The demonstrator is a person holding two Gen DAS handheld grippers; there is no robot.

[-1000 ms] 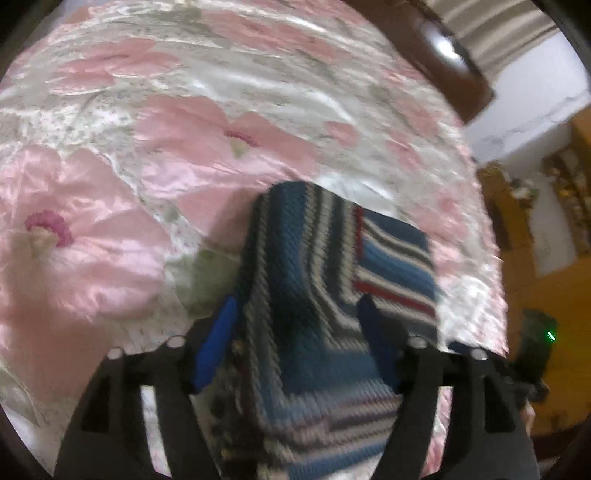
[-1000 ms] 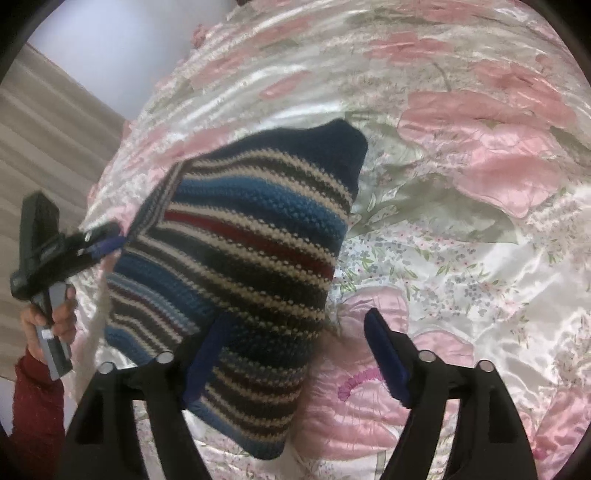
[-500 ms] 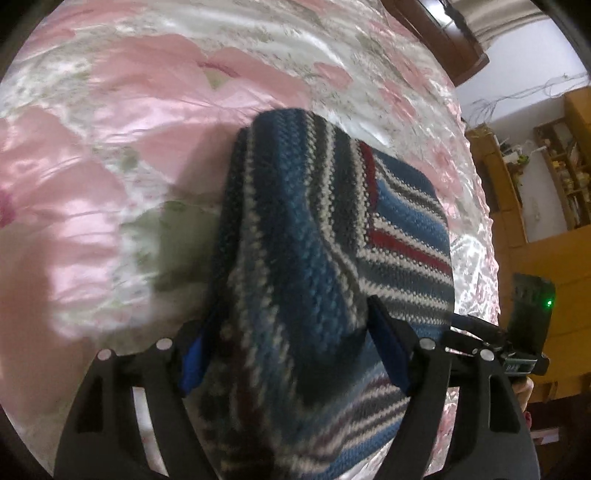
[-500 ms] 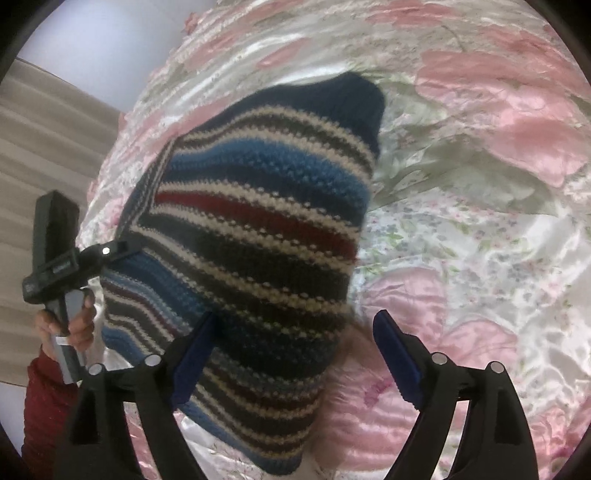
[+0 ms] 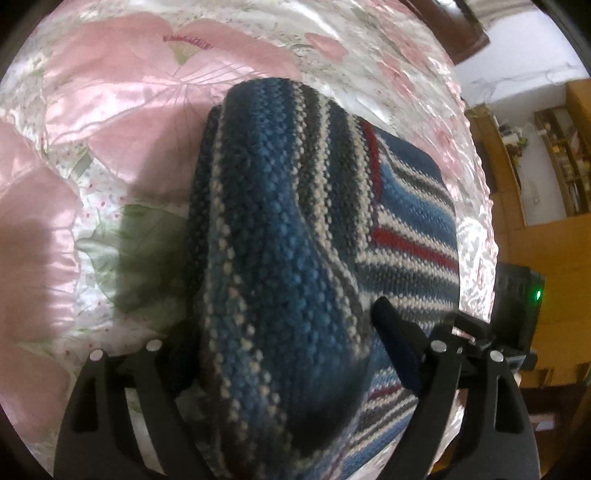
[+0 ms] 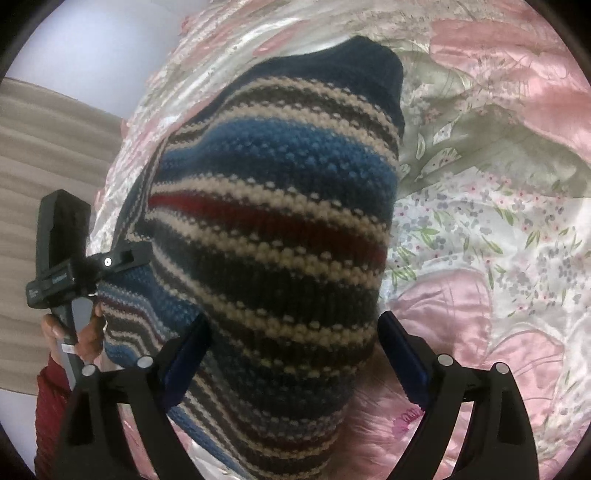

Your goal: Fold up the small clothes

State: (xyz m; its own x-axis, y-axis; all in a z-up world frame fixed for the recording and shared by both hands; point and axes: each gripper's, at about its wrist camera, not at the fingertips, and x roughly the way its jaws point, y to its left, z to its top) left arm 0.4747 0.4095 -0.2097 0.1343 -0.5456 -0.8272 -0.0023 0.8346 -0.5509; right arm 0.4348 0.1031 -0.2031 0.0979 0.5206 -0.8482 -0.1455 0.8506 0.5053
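Note:
A knitted sweater (image 5: pixel 280 229) with blue, grey, cream and red stripes lies folded on the floral bedspread (image 5: pixel 122 122). Its thick folded end bulges up between the fingers of my left gripper (image 5: pixel 284 321), which stands open wide; the left finger is mostly hidden behind the knit. In the right wrist view the same sweater (image 6: pixel 280 229) fills the middle and runs between the fingers of my right gripper (image 6: pixel 295 319), also open wide. The left gripper (image 6: pixel 70 258) shows there at the sweater's far left edge, held by a hand (image 6: pixel 88 332) in a red sleeve.
The pink and white satin bedspread (image 6: pixel 498 221) spreads to the right of the sweater. A dark wooden headboard (image 5: pixel 458 33) and wooden shelves (image 5: pixel 554 155) stand beyond the bed. A beige curtain (image 6: pixel 48 147) hangs at the left.
Both cameras have closed in on the sweater, which now fills more of each view. The fingers of both grippers stand slightly wider apart than a second ago.

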